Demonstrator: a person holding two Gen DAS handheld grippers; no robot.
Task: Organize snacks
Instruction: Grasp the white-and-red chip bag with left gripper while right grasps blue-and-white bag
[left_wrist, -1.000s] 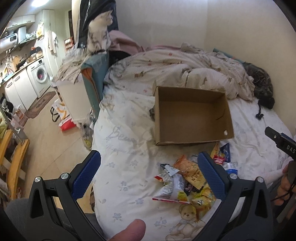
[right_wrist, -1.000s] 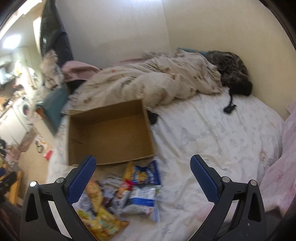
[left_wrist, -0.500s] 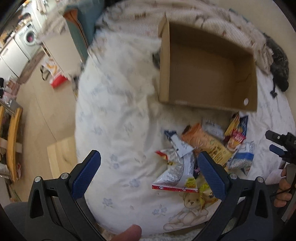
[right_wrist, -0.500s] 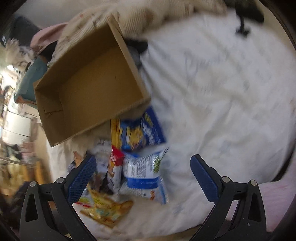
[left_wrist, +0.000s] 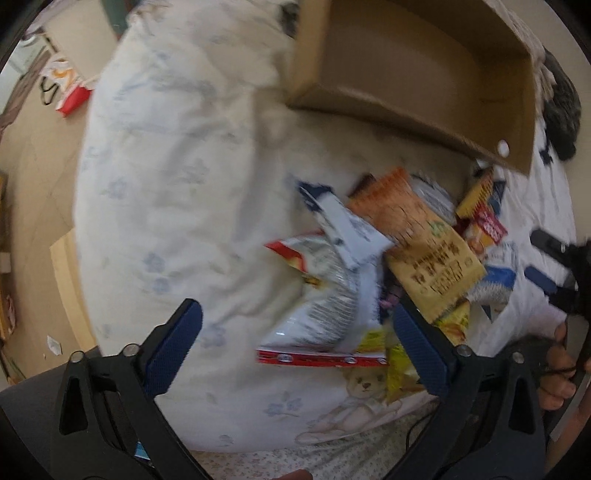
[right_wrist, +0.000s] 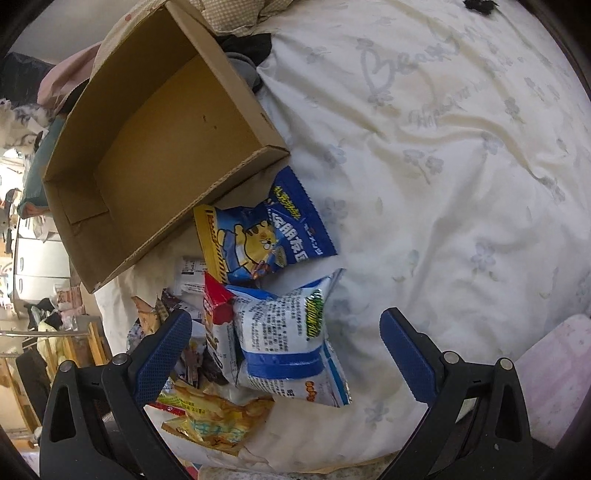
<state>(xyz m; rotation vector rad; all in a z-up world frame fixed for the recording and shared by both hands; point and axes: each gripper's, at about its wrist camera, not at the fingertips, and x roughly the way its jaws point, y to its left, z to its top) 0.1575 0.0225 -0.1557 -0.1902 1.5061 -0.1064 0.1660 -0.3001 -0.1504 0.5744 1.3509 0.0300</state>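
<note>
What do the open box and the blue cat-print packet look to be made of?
Box: corrugated cardboard, matte brown; fluting shows along its cut rim. Cat-print packet: likely glossy plastic film, judging by its sheen, crinkles and serrated sealed edge.

This is a lived-in home, a bedroom corner of a small flat. Under both claws lies a bed (right_wrist: 443, 155) with a white floral sheet bearing script lettering and a teddy-bear print (left_wrist: 364, 387) near the left claw. Ahead of the right claw, past the open cardboard box (right_wrist: 147, 147), a rumpled beige quilt (right_wrist: 236, 11) is heaped. To the left of the left claw the bed edge drops to a pale tiled floor (left_wrist: 40, 177), where a red-and-white shopping bag (left_wrist: 64, 86) lies. Far left of the right claw, cluttered wooden furniture (right_wrist: 85, 343) and white cabinets (right_wrist: 40, 266) show.
</note>
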